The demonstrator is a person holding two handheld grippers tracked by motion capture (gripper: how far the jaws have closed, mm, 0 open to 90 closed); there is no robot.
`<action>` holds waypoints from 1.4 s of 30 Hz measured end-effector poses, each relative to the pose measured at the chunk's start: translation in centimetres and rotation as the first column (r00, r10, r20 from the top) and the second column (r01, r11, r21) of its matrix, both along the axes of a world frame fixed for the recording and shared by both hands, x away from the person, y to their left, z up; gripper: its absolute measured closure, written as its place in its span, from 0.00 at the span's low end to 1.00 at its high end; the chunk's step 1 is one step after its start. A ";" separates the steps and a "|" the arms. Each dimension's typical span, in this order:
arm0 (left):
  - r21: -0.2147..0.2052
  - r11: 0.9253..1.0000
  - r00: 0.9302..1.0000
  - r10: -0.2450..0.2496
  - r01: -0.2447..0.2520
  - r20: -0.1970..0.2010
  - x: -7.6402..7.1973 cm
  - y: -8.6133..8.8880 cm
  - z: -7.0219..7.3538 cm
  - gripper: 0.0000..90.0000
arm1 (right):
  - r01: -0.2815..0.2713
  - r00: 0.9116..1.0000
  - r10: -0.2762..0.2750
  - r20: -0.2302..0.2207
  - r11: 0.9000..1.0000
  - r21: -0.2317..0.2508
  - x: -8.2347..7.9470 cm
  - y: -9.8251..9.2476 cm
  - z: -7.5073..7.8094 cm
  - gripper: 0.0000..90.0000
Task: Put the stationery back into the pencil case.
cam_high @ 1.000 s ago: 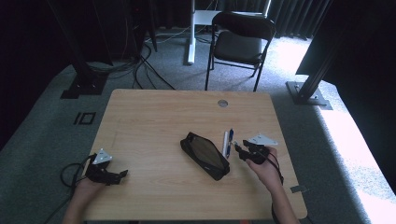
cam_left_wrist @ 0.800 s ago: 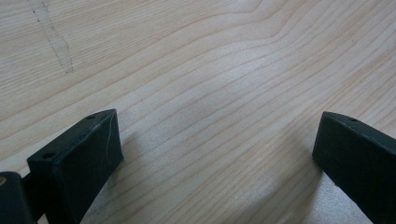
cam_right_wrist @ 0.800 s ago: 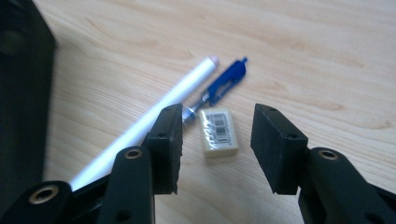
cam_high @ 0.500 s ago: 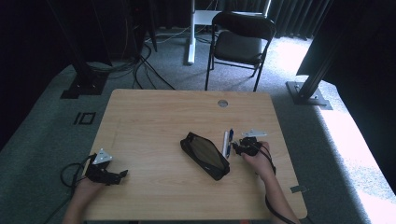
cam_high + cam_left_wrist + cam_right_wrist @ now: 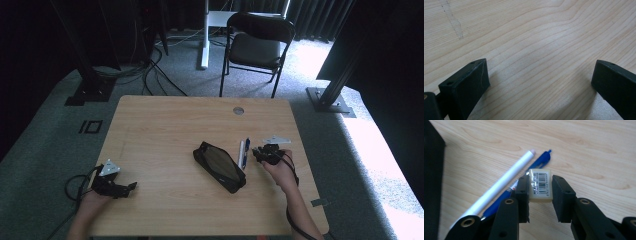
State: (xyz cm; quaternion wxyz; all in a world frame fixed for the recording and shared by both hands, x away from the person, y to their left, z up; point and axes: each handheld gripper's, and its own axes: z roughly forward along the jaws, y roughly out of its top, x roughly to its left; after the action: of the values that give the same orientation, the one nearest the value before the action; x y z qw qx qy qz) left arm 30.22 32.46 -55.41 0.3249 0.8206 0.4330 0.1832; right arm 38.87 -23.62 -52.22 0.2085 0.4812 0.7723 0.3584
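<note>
Jaws of the right gripper (image 5: 540, 195) pinch a barcoded eraser (image 5: 539, 185) just above the table (image 5: 165, 130); left gripper (image 5: 539, 82) rests spread and empty; beyond, white pen (image 5: 504, 182) and blue pen (image 5: 540, 162) lie beside the black pencil case (image 5: 219, 166), apparently awaiting packing.

My left tool (image 5: 116, 184) rests low at seven o'clock, jaws spread wide, my hand (image 5: 92, 201) behind it. My right tool (image 5: 262, 152) sits at four o'clock, jaws pinched on a small block, forearm (image 5: 299, 210) trailing toward five.
</note>
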 end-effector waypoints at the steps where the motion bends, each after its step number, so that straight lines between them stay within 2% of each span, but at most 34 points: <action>1: 0.000 1.000 1.000 0.000 0.000 0.000 0.0 0.0 0.0 0.02 | -0.008 1.000 0.008 0.001 1.000 0.000 -0.1 0.0 0.3 0.76; 4: 0.000 1.000 1.000 0.000 0.000 0.000 0.0 0.0 0.0 0.02 | -0.023 1.000 0.022 0.012 1.000 0.016 -0.6 0.5 1.3 0.76; 10: 0.000 1.000 1.000 0.000 0.000 0.000 0.0 0.0 0.0 0.02 | -0.086 0.996 0.084 0.039 0.995 0.042 -1.5 2.1 3.3 0.76; 19: 0.000 1.000 1.000 0.000 0.000 0.000 0.0 0.0 0.0 0.02 | -0.171 0.984 0.168 0.055 0.984 0.050 -2.7 4.8 5.8 0.76; 22: -0.001 1.000 1.000 0.000 0.000 0.000 0.0 0.0 0.0 0.02 | -0.204 0.978 0.200 0.061 0.977 0.067 -3.0 5.9 6.3 0.76; 28: 0.000 1.000 1.000 0.000 0.000 0.000 0.0 0.0 0.0 0.02 | -0.254 0.967 0.250 0.054 0.963 0.086 -3.2 7.6 6.6 0.76; 31: 0.000 1.000 1.000 0.000 0.000 0.000 0.0 0.0 0.0 0.02 | -0.267 0.963 0.265 0.042 0.961 0.074 -3.2 8.4 6.6 0.76; 33: 0.000 1.000 1.000 0.000 0.000 0.000 0.0 0.0 0.0 0.02 | -0.286 0.958 0.285 0.028 0.955 0.080 -3.2 9.0 6.5 0.76; 35: 0.000 1.000 1.000 0.000 0.000 0.000 0.0 0.0 0.0 0.02 | -0.301 0.954 0.301 0.022 0.952 0.060 -3.2 9.6 6.3 0.76; 42: 0.000 1.000 1.000 0.003 -0.003 0.000 0.0 0.0 0.0 0.02 | -0.328 0.944 0.330 -0.018 0.943 0.060 -2.9 11.1 5.6 0.76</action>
State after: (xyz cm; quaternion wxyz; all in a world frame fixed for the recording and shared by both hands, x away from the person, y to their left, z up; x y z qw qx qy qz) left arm 30.23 32.48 -55.41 0.3248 0.8199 0.4343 0.1837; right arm 36.01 -12.48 -46.63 0.1214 0.3561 0.8343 0.4031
